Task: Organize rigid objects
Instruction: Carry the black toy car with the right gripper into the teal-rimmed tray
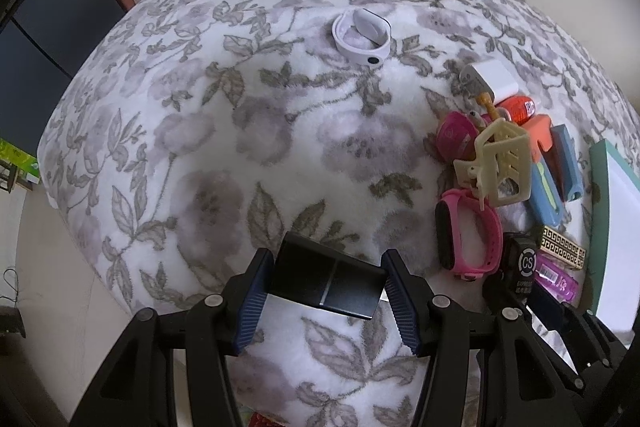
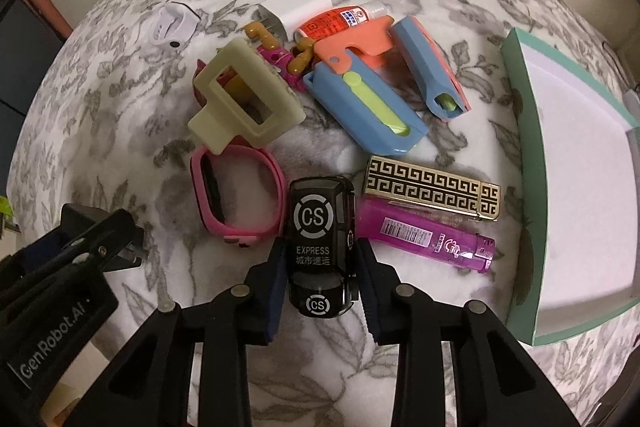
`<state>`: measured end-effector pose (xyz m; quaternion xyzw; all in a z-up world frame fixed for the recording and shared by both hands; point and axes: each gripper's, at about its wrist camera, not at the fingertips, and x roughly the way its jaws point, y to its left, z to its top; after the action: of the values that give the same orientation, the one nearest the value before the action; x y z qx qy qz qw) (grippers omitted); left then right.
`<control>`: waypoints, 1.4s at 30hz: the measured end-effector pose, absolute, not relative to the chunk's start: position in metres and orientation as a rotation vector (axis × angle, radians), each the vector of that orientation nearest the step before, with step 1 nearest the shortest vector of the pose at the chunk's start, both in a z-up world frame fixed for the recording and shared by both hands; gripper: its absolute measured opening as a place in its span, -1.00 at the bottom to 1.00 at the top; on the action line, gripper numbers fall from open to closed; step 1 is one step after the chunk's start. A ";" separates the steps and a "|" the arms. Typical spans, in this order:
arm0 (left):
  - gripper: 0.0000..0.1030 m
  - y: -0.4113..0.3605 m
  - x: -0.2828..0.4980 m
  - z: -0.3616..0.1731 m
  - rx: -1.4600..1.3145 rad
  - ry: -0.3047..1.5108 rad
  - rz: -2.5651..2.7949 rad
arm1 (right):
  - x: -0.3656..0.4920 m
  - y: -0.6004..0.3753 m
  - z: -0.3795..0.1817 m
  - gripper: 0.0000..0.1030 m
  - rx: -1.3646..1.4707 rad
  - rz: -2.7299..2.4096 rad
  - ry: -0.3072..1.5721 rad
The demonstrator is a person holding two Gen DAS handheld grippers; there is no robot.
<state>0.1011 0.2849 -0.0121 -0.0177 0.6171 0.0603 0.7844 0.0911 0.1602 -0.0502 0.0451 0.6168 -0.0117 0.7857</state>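
My left gripper (image 1: 326,293) is shut on a flat black rectangular case (image 1: 320,277), held just above the floral blanket (image 1: 248,131). My right gripper (image 2: 320,267) is shut on a black toy car (image 2: 320,227) marked "CS EXPRESS", its blue pads (image 2: 276,287) against both sides of the car. The car sits at the near edge of a pile of small items. In the right wrist view, the left gripper (image 2: 116,239) is low on the left, apart from the pile. A white wristband (image 1: 362,37) lies alone further back.
The pile holds a pink wristband (image 2: 236,203), cream hair claw (image 2: 244,99), blue box cutters (image 2: 368,107), gold patterned lighter (image 2: 432,193), purple lighter (image 2: 428,239), white charger (image 2: 296,5) and orange glue bottle (image 2: 332,23). An open green box (image 2: 520,115) stands at the right.
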 end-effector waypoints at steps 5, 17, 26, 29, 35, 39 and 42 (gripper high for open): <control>0.15 0.284 0.101 -0.010 -0.028 1.327 0.131 | 0.086 0.152 -0.046 -0.33 0.152 -0.010 1.320; 0.15 0.274 0.101 0.005 0.009 1.283 0.121 | 0.063 0.107 -0.001 -0.33 0.258 0.043 1.239; 0.15 0.252 0.101 0.019 0.005 1.254 0.068 | 0.054 0.040 0.018 -0.33 0.279 -0.073 1.162; 0.15 0.241 0.102 0.026 0.004 1.235 0.043 | 0.051 0.015 0.020 -0.33 0.276 -0.120 1.139; 0.15 0.200 0.104 0.039 0.042 1.203 -0.024 | 0.056 -0.029 0.023 -0.33 0.295 -0.188 1.137; 0.15 0.156 0.104 0.047 0.090 1.187 -0.114 | 0.052 -0.059 0.036 -0.33 0.252 -0.248 1.090; 0.15 0.122 0.108 0.048 0.111 1.211 -0.186 | 0.050 -0.082 0.037 -0.33 0.246 -0.288 1.082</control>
<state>0.1083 0.1217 0.0476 0.0521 0.5678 -0.0872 0.8169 0.0499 -0.0819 0.0374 0.1162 0.5118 -0.1364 0.8402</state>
